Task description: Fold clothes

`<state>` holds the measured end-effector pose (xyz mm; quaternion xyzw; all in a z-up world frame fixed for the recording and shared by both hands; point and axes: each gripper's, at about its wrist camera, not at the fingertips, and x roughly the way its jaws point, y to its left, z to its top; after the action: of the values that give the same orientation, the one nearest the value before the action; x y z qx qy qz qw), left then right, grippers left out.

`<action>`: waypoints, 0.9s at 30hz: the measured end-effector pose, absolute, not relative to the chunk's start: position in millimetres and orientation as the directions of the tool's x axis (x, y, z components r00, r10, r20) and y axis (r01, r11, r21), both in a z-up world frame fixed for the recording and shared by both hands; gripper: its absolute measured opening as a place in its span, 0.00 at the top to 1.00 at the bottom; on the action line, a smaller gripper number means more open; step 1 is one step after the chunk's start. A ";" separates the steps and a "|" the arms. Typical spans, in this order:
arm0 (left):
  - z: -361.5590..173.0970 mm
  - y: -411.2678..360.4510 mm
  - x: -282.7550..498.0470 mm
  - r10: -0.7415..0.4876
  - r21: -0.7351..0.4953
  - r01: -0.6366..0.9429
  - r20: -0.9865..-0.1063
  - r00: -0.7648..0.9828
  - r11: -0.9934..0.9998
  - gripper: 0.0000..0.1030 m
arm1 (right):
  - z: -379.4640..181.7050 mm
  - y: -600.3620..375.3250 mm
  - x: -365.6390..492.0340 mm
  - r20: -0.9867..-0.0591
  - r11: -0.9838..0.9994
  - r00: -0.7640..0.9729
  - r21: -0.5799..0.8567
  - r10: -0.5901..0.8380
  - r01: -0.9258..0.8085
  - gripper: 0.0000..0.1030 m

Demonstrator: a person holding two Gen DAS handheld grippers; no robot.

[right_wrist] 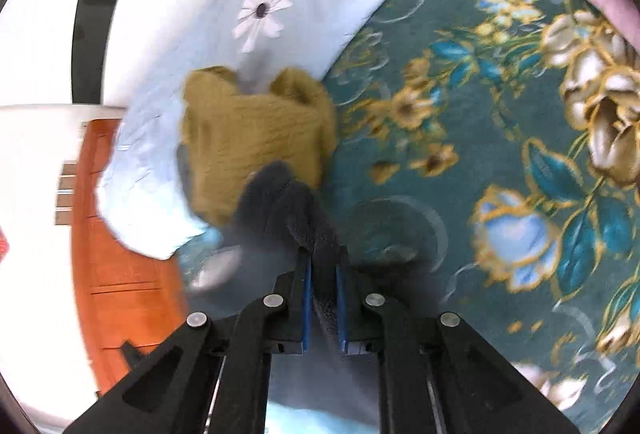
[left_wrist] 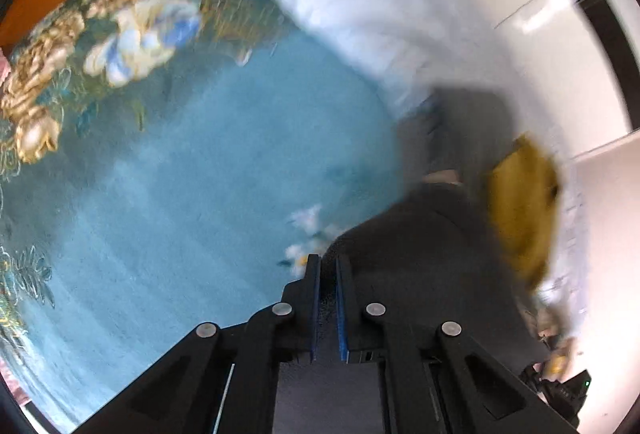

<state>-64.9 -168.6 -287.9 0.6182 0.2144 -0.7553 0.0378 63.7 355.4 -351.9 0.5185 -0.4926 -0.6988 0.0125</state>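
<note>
We had the left gripper (left_wrist: 328, 262) clamped on the dark grey garment (left_wrist: 424, 246), w/ cloth pinched btwn its blue pads. Right gripper (right_wrist: 323, 262) was clamped on the same grey cloth (right_wrist: 288, 202). It hung over the teal floral bedspread (right_wrist: 460, 138). Mustard knit (right_wrist: 256, 138) lay at 12 o'clock from right gripper, against the white daisy quilt (right_wrist: 280, 6). We saw no containers; left view was blurred.

No readable text in either view.

Nothing carries a legible word, label, brand or number: the bedspread (right_wrist: 500, 138) and the quilt (right_wrist: 280, 2) show only flower patterns, and both pictures are blurred.
</note>
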 end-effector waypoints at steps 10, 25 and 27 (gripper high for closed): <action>-331.0 -166.2 -78.2 0.188 -0.206 0.404 -0.979 -0.084 -0.891 0.90 | -404.4 348.6 58.0 -0.793 -0.562 -0.307 0.596 -0.527 -0.574 0.90; -314.8 -256.7 77.1 0.307 -0.393 0.733 -0.916 -0.258 -0.555 0.36 | -377.0 346.6 169.3 -0.722 -0.397 -0.438 0.673 -0.536 -0.623 0.42; -326.7 -240.3 85.6 0.362 -0.399 0.697 -0.908 -0.210 -0.596 0.35 | -379.7 338.6 193.2 -0.700 -0.347 -0.463 0.690 -0.544 -0.635 0.32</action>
<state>85.6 -240.3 -326.7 0.6152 0.4303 -0.6478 0.1292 193.2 338.6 -379.7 0.5169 -0.5702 -0.6375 -0.0357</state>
